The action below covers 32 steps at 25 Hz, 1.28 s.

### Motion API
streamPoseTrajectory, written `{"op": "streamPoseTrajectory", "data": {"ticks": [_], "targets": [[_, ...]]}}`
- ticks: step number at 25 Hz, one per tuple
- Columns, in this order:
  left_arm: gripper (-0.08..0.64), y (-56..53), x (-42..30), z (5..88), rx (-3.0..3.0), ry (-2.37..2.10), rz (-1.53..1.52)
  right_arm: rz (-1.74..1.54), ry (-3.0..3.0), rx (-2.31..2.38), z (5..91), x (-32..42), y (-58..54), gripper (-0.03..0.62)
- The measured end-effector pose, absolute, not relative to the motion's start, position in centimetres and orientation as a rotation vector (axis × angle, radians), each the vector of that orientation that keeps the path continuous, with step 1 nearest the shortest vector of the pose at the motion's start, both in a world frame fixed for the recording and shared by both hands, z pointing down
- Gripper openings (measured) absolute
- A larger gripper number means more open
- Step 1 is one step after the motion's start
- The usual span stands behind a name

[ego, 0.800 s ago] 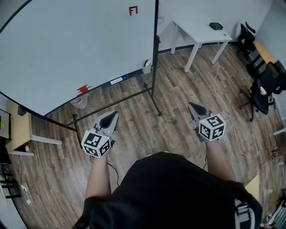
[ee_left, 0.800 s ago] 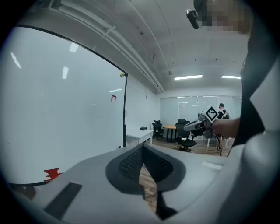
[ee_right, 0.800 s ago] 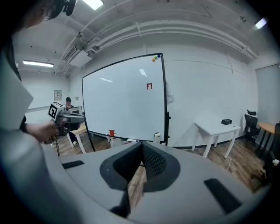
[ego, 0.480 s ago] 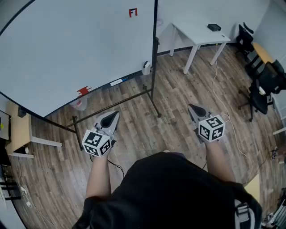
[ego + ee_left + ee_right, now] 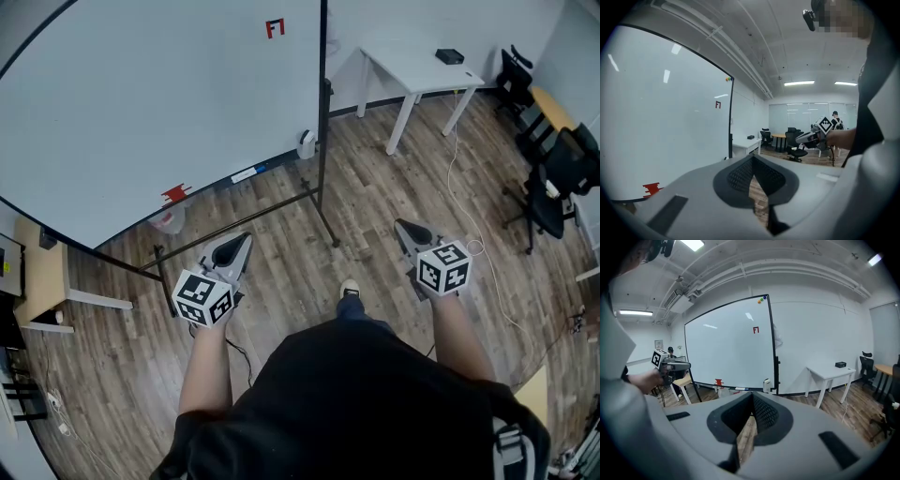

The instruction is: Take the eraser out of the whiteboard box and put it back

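Plainly both tongs are empty: the left gripper (image 5: 244, 238) and right gripper (image 5: 400, 223) each hover over the wood floor (image 5: 281, 253) with jaws pressed together on nothing, well apart from the whiteboard (image 5: 141, 103). The white box (image 5: 307, 142) hangs at the board's lower right corner (its inside, and any eraser, cannot be made out).

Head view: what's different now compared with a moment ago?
A shoe has come into view: the person is probably stepping toward the whiteboard. Nothing was grabbed or let go. The left tool and right tool stay shut, empty, where they were.
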<state>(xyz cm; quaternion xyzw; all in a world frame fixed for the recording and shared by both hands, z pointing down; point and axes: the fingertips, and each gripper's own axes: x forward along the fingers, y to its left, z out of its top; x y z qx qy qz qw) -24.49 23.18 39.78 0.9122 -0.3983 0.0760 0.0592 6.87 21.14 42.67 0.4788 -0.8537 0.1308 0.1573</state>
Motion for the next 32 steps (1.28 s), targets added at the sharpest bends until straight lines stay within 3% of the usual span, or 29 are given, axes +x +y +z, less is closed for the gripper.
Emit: {"op": "streamPoseTrajectory", "data": {"ticks": [32], "targets": [[0.012, 8.7, -17.2, 43.6, 2.661, -1.203, 0.318, 0.481, -2.477, 1.233, 46.7, 11.7, 5.3, -0.005]]}}
